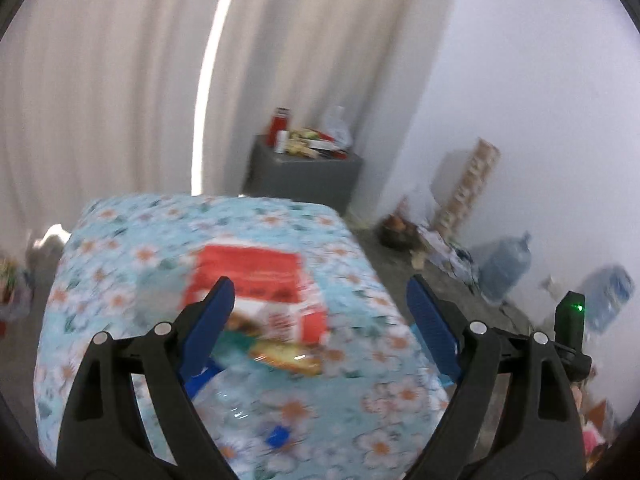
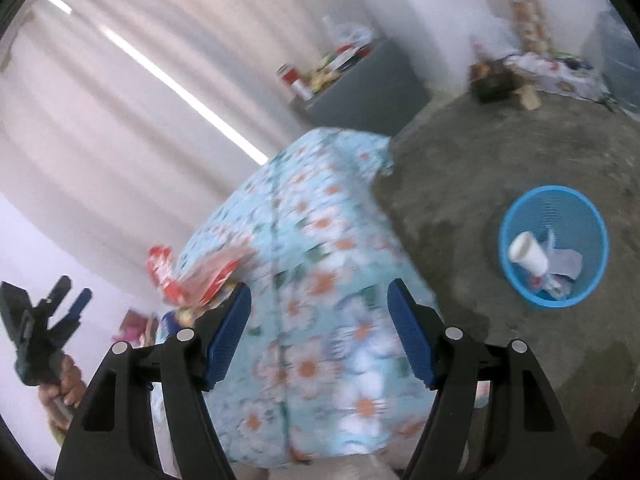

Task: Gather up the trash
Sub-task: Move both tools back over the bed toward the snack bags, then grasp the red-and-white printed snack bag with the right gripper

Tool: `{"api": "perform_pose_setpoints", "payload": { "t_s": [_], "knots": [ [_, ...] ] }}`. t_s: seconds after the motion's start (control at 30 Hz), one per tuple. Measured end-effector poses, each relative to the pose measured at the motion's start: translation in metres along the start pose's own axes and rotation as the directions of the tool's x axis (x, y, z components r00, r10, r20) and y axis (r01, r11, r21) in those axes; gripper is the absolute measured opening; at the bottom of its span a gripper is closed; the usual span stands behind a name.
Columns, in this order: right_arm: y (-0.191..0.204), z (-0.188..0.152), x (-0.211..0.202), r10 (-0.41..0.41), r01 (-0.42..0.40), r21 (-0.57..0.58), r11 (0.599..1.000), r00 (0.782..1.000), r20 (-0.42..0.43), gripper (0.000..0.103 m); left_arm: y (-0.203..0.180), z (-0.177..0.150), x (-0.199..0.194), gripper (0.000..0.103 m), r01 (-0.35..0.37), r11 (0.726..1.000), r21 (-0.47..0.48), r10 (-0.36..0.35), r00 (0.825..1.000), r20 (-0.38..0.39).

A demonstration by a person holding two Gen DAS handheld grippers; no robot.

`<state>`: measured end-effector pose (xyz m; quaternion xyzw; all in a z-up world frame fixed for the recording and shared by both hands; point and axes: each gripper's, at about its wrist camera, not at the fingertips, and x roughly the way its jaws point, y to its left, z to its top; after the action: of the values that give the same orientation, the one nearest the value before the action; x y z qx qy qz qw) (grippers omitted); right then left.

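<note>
Both grippers hang spread and empty over the floral-covered table (image 1: 280,216), left gripper (image 1: 320,300) above a red snack wrapper (image 1: 256,280) lying mid-table, right gripper (image 2: 320,316) over the table's near edge, with the blue basket (image 2: 592,280) of trash on the floor, far right.

No legible text or labels.

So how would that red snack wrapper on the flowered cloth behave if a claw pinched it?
The red snack wrapper looks like thin film lying flat on the flowered tablecloth, so it would probably flop and crumple when pinched. It appears empty and light, likely lifting easily. Its glossy surface may slip between the pads, though motion blur hides detail.
</note>
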<state>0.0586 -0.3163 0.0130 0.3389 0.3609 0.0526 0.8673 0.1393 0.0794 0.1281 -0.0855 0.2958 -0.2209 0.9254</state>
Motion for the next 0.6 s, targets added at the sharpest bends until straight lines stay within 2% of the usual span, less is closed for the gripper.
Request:
{"api": "perform_pose_setpoints", "payload": {
  "t_s": [0.13,0.3,0.6],
  "knots": [
    [0.036,0.0,0.015,0.047,-0.05,-0.059,0.997,0.998,-0.052,0.069,0.041,-0.017,-0.009,0.083,-0.021,0.997,-0.071,0.02,1.0,-0.015],
    [0.084,0.003,0.043,0.137,-0.152,-0.109,0.982,0.982,-0.131,0.069,0.079,-0.035,-0.01,0.083,-0.03,0.987,-0.155,0.028,0.999,-0.018],
    [0.161,0.009,0.107,0.204,-0.247,-0.178,0.953,0.953,-0.226,0.069,0.114,-0.06,-0.018,0.083,-0.031,0.962,-0.272,0.027,0.999,-0.02]
  ]
}}
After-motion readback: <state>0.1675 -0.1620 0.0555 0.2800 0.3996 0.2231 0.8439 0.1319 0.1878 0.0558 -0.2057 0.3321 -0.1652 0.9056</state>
